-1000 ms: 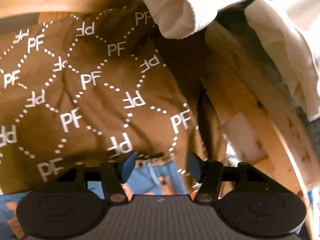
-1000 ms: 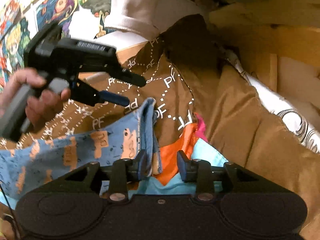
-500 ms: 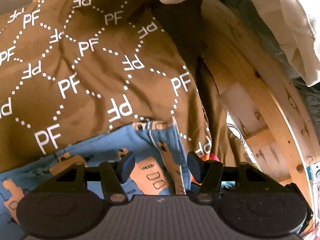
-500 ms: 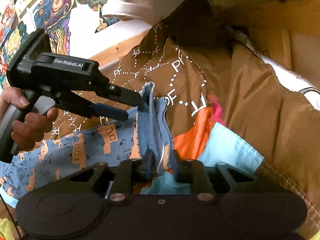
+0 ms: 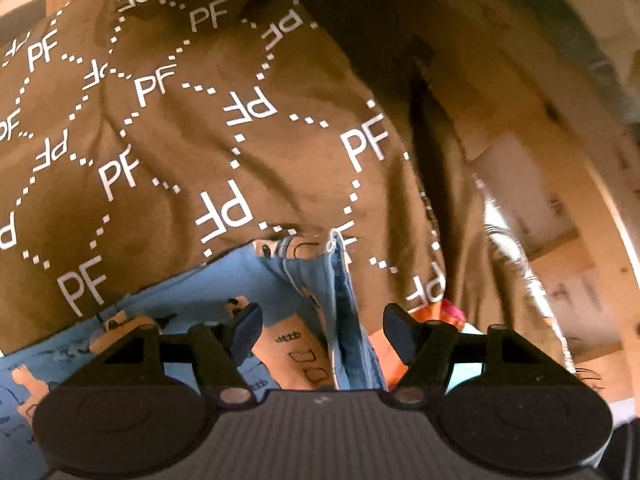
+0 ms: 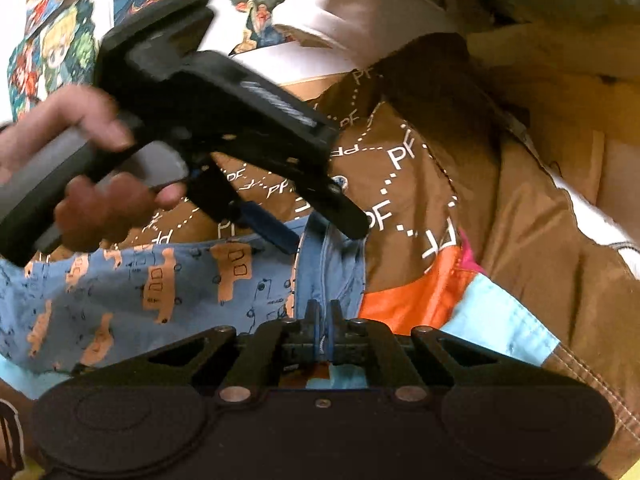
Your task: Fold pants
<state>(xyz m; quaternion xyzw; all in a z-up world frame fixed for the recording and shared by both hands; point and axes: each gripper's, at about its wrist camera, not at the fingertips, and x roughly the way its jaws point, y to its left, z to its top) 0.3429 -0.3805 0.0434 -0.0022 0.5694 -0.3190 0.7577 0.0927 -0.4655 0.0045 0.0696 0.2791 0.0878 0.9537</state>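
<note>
The blue printed pants point(image 6: 168, 280) lie on a brown "PF" blanket point(image 5: 168, 128). The right gripper point(image 6: 322, 312) has just closed, pinching their bunched edge. The left gripper point(image 5: 320, 324), just widened, has come down astride that edge, untouching.

brown pf-print cloth point(image 5: 168, 128), orange and light-blue fabric point(image 6: 448, 300), cartoon posters point(image 6: 52, 36), white garment point(image 6: 360, 12), wooden frame point(image 5: 560, 184)

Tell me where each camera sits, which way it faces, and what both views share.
Left wrist: sits behind the left tool, looking down at the blue printed pants on the brown PF cloth; jaws open.
Right wrist: sits behind the right tool, shut on the pants' edge, facing the person's left hand.
Shared: pants, cloth, orange fabric.
</note>
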